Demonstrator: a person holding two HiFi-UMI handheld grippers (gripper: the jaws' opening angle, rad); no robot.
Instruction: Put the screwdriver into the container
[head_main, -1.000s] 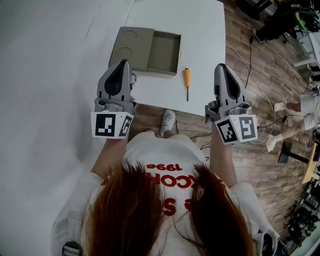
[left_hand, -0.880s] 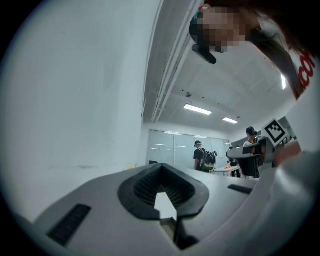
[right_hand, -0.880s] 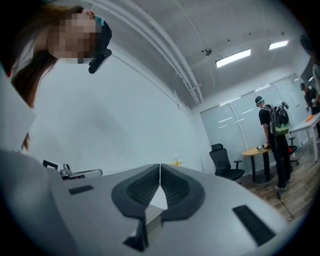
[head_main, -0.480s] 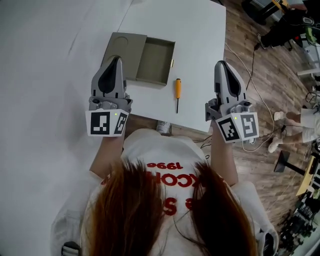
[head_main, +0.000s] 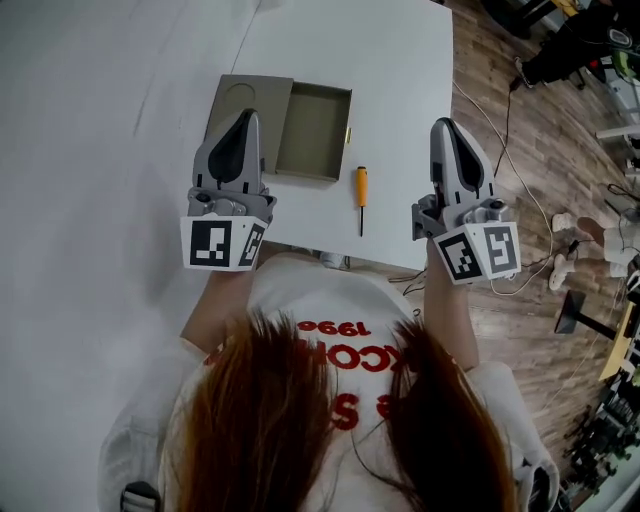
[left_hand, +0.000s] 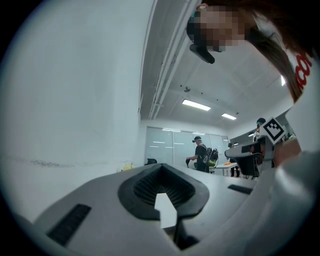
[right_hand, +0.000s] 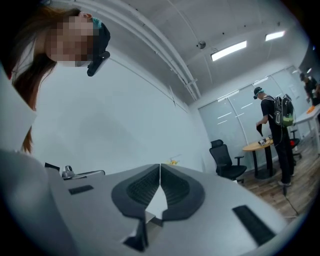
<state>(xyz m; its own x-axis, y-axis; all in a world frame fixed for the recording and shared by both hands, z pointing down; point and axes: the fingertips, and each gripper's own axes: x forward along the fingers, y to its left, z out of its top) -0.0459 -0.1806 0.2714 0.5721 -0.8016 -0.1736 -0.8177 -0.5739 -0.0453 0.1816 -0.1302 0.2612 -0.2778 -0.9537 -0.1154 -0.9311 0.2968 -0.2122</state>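
A screwdriver (head_main: 361, 194) with an orange handle lies on the white table (head_main: 390, 90), near its front edge, shaft toward me. Just left of it stands the olive container (head_main: 314, 131), an open empty box with its lid (head_main: 245, 104) beside it on the left. My left gripper (head_main: 245, 117) hovers over the lid's near corner, jaws shut and empty. My right gripper (head_main: 446, 126) hangs past the table's right edge, to the right of the screwdriver, also shut and empty. Both gripper views point up into the room: left gripper (left_hand: 161, 167), right gripper (right_hand: 160, 167), no task object in them.
Wooden floor with cables (head_main: 500, 120) lies right of the table. A shoe (head_main: 333, 259) shows under the table's front edge. A person with a backpack (right_hand: 275, 130), a round table and an office chair (right_hand: 226, 161) stand in the room. A white wall (head_main: 90, 150) fills the left.
The head view has shifted a little, so box and screwdriver sit slightly differently in the picture. Both grippers stay shut and empty above the table's near edge; the screwdriver has not moved.
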